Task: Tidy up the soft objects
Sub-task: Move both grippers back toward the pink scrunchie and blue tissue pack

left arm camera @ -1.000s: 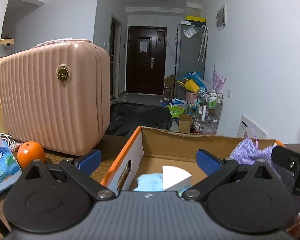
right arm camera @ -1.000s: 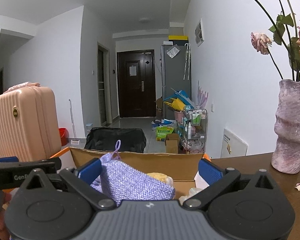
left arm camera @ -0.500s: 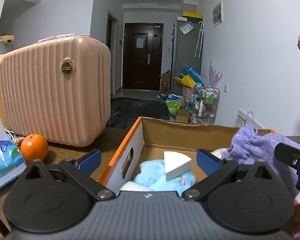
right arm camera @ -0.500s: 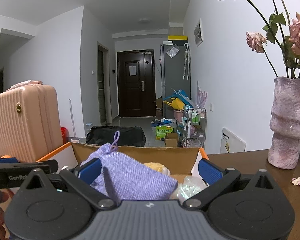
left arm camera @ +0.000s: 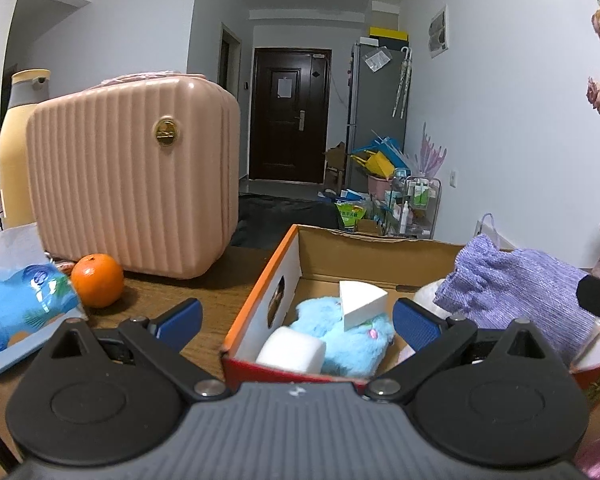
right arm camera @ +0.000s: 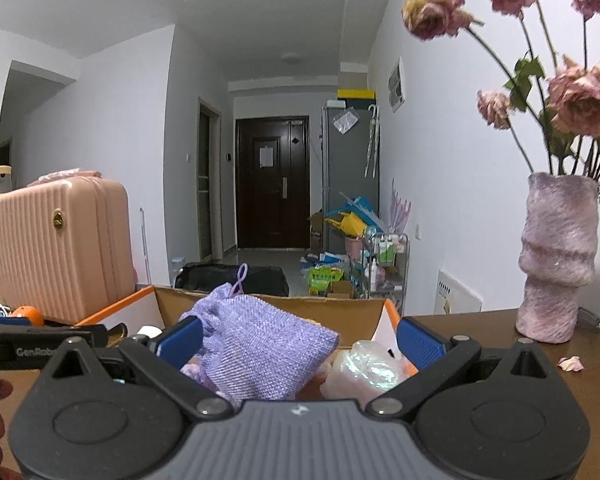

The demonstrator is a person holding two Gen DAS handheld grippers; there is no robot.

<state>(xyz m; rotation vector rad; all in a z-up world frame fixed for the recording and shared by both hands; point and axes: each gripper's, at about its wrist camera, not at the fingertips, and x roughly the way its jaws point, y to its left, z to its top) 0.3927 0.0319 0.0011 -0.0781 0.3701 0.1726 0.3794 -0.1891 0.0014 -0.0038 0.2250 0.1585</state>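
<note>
1. Since the earlier frames we have drawn both cameras back: the cardboard box [left arm camera: 342,254] now shows its near red edge in the left wrist view, and the vase [right arm camera: 556,256] sits further left in the right wrist view.
2. Our left gripper [left arm camera: 296,318] stands wide open and empty, its blue pads on either side of the box's near left corner.
3. Our right gripper [right arm camera: 298,338] also stands wide open. The purple woven pouch [right arm camera: 260,350] lies between its pads, close against the left pad [right arm camera: 180,338]; we cannot tell whether they touch.
4. The pouch rests in the right part of the box, on top of the other contents, with its drawstring loop pointing up at the far end.
5. In the left part of the box we see a blue fluffy toy [left arm camera: 346,338], a white wedge sponge [left arm camera: 360,304] on top of it, and a white block sponge [left arm camera: 290,354] at the near wall.
6. A clear shiny bag [right arm camera: 366,370] lies to the right of the pouch.
7. Left of the box, on the wooden table [left arm camera: 208,292], stand a pink ribbed case [left arm camera: 132,182], an orange [left arm camera: 97,280] and a blue tissue pack [left arm camera: 18,308].
</note>
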